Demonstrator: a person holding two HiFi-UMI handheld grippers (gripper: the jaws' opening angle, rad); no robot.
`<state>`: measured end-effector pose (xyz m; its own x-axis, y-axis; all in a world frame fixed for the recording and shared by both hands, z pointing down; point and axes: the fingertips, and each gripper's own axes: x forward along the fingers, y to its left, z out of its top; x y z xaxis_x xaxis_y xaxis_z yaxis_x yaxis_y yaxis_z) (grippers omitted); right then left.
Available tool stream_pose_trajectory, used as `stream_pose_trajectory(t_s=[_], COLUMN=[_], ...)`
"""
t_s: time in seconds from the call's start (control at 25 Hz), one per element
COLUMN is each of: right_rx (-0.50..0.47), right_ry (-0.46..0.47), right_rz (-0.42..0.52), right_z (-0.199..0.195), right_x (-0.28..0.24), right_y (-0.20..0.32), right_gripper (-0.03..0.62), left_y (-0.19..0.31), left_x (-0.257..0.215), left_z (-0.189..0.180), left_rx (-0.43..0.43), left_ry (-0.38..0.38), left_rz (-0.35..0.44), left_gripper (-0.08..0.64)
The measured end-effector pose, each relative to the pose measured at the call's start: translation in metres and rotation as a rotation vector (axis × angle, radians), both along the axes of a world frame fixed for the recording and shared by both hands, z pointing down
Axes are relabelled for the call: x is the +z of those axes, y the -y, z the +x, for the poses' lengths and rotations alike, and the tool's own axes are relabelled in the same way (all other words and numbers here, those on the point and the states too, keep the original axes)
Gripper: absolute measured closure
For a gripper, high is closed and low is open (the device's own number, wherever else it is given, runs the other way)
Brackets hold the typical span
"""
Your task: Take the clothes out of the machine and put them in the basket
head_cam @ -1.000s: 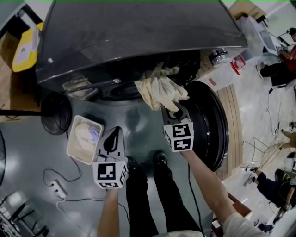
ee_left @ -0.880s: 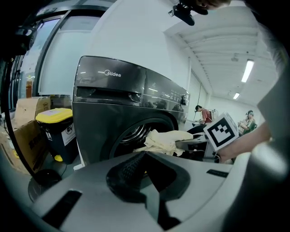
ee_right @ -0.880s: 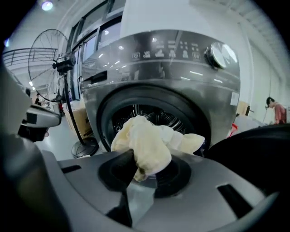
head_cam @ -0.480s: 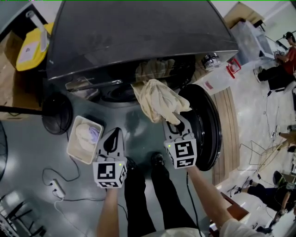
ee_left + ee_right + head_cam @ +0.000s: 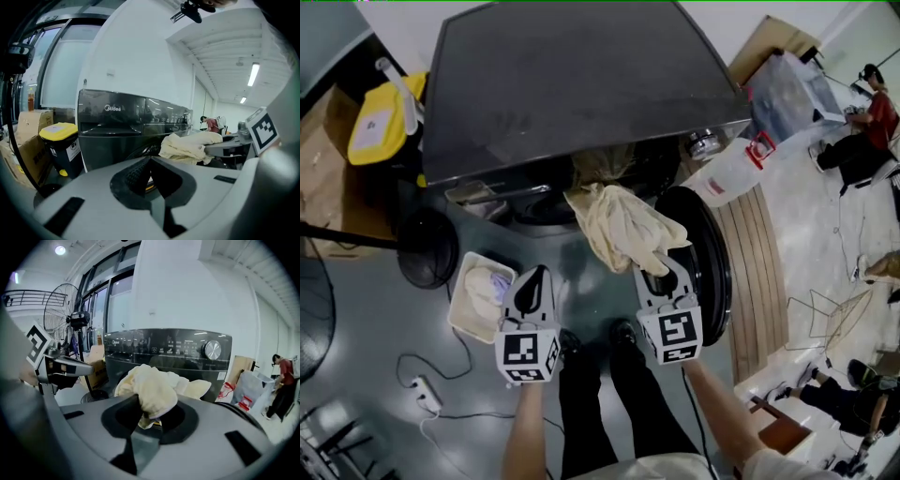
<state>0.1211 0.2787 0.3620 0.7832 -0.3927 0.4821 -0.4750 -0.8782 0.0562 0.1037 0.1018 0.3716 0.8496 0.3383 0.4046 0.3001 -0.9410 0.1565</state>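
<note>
1. My right gripper (image 5: 661, 274) is clamped on a cream cloth (image 5: 623, 230). In the right gripper view its jaws pinch a bunched fold of the fabric, and the rest billows out ahead of them.
2. From the head view, the cloth hangs in the air between the dark washing machine (image 5: 581, 84) and the gripper. Its far end is up at the drum mouth and its near end is in the jaws.
3. More pale fabric (image 5: 602, 164) shows inside the drum mouth. I cannot tell whether it is the same piece or another one.
4. The round door (image 5: 712, 253) stands swung open on the right, just beside the right gripper.
5. My left gripper (image 5: 532, 289) has its jaws pressed together with nothing between them. The left gripper view shows the two dark pads meeting at the tip, with the machine's front panel beyond.
6. The left gripper is held to the left of the cloth and apart from it.
7. The white basket (image 5: 465, 323) sits on the grey floor at the left, in front of the machine. Something pale and something lilac lie inside it.
8. In the head view the left gripper's tip overlaps the basket's right edge.
9. A yellow-lidded bin (image 5: 380, 127) stands left of the machine, and a fan base (image 5: 427, 248) sits on the floor between the bin and the basket.
</note>
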Motion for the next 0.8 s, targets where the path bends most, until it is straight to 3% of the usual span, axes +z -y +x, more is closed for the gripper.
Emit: stream_pose_trajectory(t_s=[0.52, 0.8], right_rx=[-0.052, -0.140], right_ry=[-0.137, -0.148], right_rz=[0.040, 0.036], right_z=[-0.005, -0.017], right_x=[-0.143, -0.169], right_y=[0.007, 0.031], right_gripper=[0.489, 0.489], left_y=[-0.001, 0.017], left_x=[-0.113, -0.140], left_z=[0.006, -0.008], left_rx=[-0.032, -0.103], left_ry=[-0.111, -0.141], left_rz=[0.011, 0.009], left_gripper=[0.541, 0.541])
